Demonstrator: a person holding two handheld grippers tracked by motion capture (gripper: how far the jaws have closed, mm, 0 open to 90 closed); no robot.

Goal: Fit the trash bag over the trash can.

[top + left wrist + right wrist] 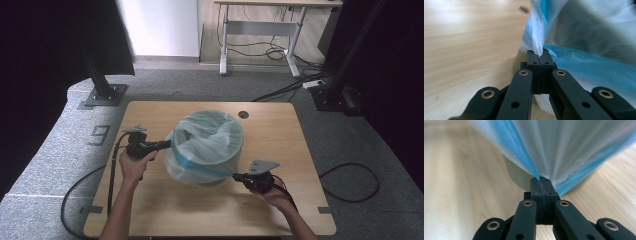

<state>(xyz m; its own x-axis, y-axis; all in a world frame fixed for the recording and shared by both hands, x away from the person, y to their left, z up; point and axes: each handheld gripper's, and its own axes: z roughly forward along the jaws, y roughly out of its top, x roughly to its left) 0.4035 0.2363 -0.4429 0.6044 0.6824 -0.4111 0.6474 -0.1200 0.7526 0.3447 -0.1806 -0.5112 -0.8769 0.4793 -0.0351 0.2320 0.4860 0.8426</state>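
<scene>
**Bin bag pinched from two sides**

In the high view, a round bin [220,167] is seen near the middle of the wooden surface [280,135], draped with a translucent blue-banded bag [207,142]. The left hand-held gripper [167,144] is clamped on the bag's edge on the side toward the surface's left edge; the right hand-held gripper [235,175] is clamped on film pulled toward the near right corner.

In the left gripper view, film is pinched between closed jaws.

In the right gripper view, stretched film fans out from closed jaws.
</scene>
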